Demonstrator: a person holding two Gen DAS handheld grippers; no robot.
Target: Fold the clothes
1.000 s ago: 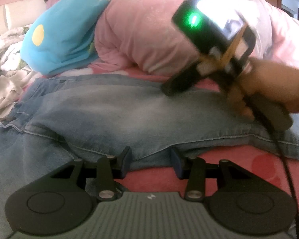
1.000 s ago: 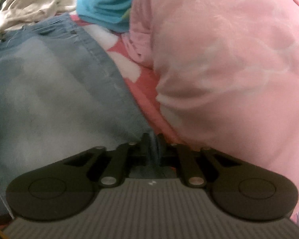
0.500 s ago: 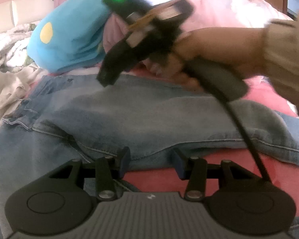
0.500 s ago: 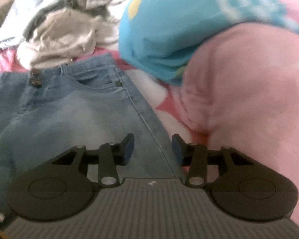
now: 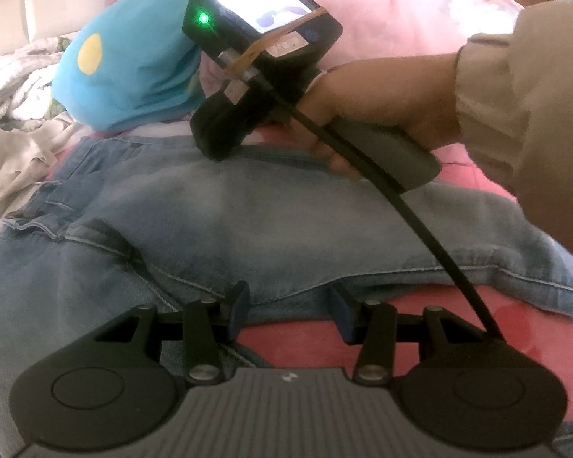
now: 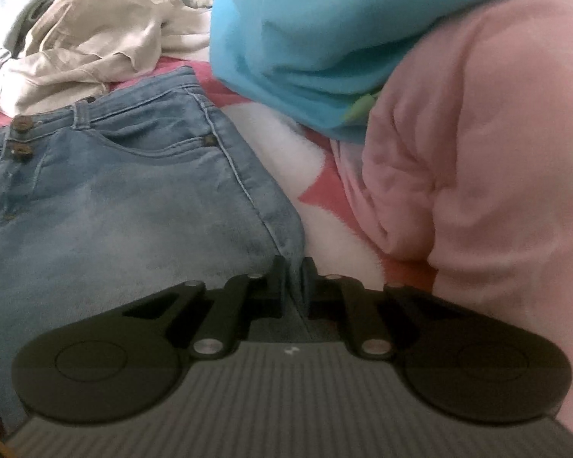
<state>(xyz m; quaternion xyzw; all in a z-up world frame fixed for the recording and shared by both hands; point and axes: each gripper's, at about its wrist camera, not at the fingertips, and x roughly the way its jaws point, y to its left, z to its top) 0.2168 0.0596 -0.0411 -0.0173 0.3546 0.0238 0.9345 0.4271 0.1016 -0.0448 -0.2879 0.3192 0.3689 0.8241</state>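
Closing your right gripper (image 6: 294,267) on the far side seam of the jeans (image 6: 114,221), you keep your left gripper (image 5: 286,307) part-open and empty at their near edge; next, lift that seam across.

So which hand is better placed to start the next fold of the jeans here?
Right. The right gripper is closing its fingers on the side seam of the jeans, denim already between them. The left gripper sits open at the near edge, gripping nothing.
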